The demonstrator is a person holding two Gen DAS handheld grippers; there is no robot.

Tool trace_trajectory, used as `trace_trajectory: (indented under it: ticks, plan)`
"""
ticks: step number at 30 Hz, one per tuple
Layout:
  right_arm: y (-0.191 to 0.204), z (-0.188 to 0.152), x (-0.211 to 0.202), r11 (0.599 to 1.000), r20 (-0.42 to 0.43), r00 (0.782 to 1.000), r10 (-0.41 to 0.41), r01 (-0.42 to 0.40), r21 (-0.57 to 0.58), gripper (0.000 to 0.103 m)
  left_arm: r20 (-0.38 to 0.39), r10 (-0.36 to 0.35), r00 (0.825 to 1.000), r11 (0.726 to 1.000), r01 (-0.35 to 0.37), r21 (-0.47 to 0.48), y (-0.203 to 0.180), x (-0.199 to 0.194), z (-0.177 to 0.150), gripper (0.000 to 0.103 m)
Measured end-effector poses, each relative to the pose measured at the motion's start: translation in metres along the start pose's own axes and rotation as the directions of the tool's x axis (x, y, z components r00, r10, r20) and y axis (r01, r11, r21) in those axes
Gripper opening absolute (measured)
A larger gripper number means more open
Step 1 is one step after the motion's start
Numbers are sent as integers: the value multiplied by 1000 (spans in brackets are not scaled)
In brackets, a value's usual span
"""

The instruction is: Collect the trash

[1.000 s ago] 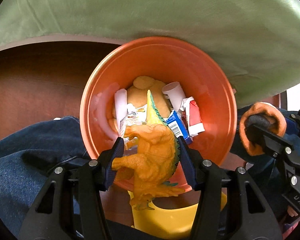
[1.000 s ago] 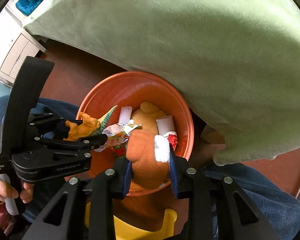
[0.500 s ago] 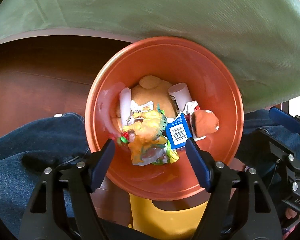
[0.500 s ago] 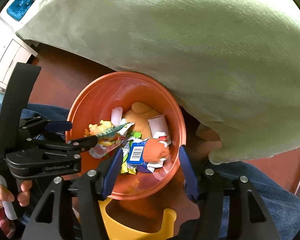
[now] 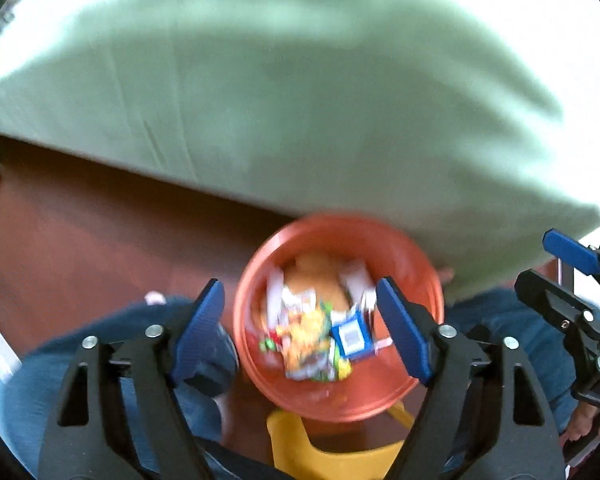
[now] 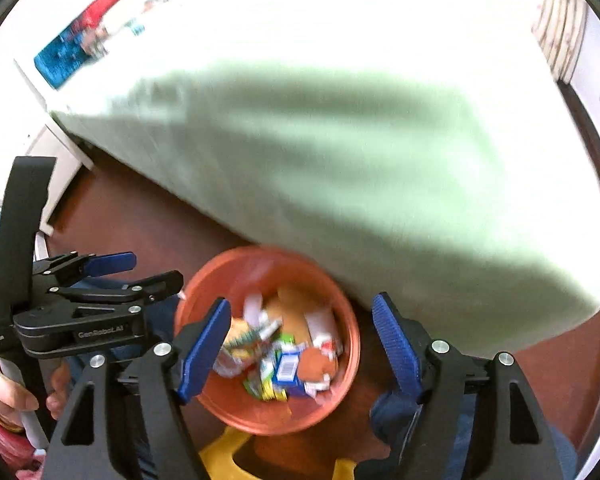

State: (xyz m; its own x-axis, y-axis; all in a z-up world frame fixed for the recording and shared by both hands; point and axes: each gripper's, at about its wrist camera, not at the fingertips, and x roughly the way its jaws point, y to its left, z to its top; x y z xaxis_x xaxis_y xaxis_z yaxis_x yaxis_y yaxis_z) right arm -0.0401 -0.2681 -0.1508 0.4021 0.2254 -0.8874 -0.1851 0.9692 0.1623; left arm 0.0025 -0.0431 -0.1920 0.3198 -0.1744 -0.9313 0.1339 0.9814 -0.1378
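An orange bin point(image 5: 384, 396) point(image 6: 340, 392) stands on the floor below both grippers, holding wrappers, a blue box point(image 5: 354, 338) point(image 6: 287, 368), an orange dinosaur toy point(image 5: 310, 332) and an orange round piece point(image 6: 318, 362). My left gripper point(image 5: 308, 332) is open and empty, raised above the bin; it also shows in the right wrist view point(image 6: 156, 276). My right gripper point(image 6: 302, 344) is open and empty above the bin; it also shows in the left wrist view point(image 5: 556, 264). Both views are blurred.
A bed with a light green sheet point(image 5: 300, 100) point(image 6: 360, 140) fills the upper part and overhangs the bin's far right side. Brown floor point(image 5: 100, 220) lies to the left. A yellow stool point(image 5: 332, 456) and the person's jeans point(image 5: 52, 380) are below.
Both grippers opened and dropped the dinosaur toy and the orange piece into the bin, then rose away from it, so the bin looks smaller and more of the bed shows.
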Motion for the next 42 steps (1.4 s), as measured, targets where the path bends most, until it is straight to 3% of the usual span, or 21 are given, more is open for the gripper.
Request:
trace_trajectory:
  ticks: [6,14,18,30,42]
  plan:
    - [12,32,-55,1000,192,981,-6,11,-27,75,201,17,979,1000,-19,8,-4,-70,29,80]
    - [22,58,-125,997,415,909,-25,53,-57,78,427,61,902,995,-87,42,-18,-149,53,82]
    - [24,66,-149,996,490,871,-27,63,-58,79,503,61,862,996,-88,29,-20,-179,60,88]
    - [26,72,-187,995,594,804,-28,77,-56,84,625,82,776,996,-87,-22,-17,-228,65,91]
    - [28,74,-209,995,649,760,-27,82,-55,85,685,93,723,995,-100,-30,-22,-255,62,91]
